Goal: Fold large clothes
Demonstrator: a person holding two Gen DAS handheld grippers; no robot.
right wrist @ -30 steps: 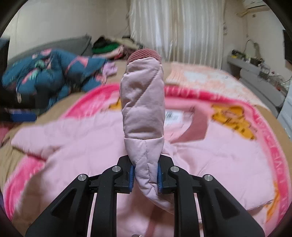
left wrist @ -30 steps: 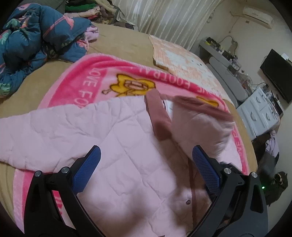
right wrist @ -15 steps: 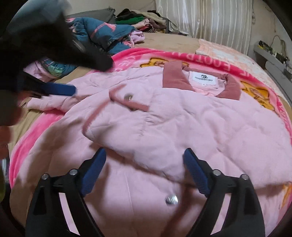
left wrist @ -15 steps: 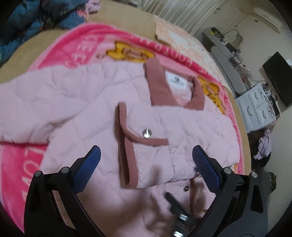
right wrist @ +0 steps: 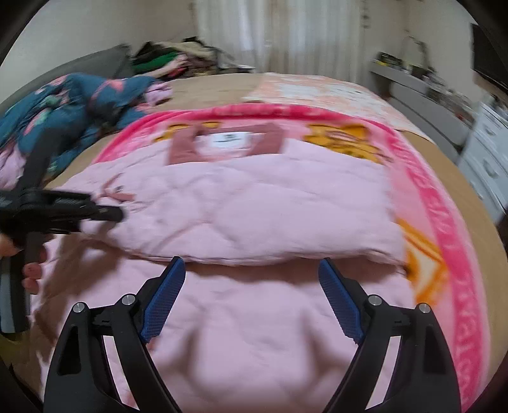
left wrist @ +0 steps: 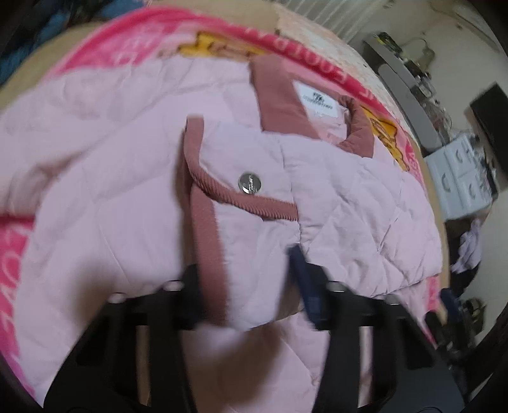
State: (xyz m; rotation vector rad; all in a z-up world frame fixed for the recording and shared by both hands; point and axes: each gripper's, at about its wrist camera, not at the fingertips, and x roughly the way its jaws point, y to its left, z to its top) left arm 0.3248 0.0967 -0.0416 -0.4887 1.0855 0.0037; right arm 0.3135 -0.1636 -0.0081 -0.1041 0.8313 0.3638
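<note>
Left wrist view: the pink quilted jacket (left wrist: pixel 349 197) lies spread on a pink blanket (left wrist: pixel 104 54) on the bed (left wrist: pixel 304 22), its collar (left wrist: pixel 279 101) toward the bed's far edge. One sleeve is folded across the chest, its cuff (left wrist: pixel 206 247) with the dark-pink trim and a snap button (left wrist: pixel 250 183) lying just ahead of the left gripper (left wrist: pixel 247 279). The jaws of that gripper are closing with the cuff end between them; blur hides whether the pads already press the cloth, but the fabric fills the narrow gap, so I judge the grip is made or all but made.

Right wrist view: the right gripper (right wrist: pixel 250 298) hangs above the lower body of the jacket (right wrist: pixel 254 206), near the bed's near edge. Its jaws stand wide, easing slightly inward, with nothing between them. The folded sleeve forms a thick band across the jacket just beyond the fingertips. The left gripper (right wrist: pixel 108 214) shows at the left, a hand (right wrist: pixel 28 270) around its handle, its tip on the cuff.

To do this step well, the left should bite through the full thickness of the cuff at the trim, where the cloth is stiffest, and shift it low and flat so the sleeve stays square to the body. The right would do best to pin or take the hem, so the padded layers do not slide on the slick blanket.
</note>
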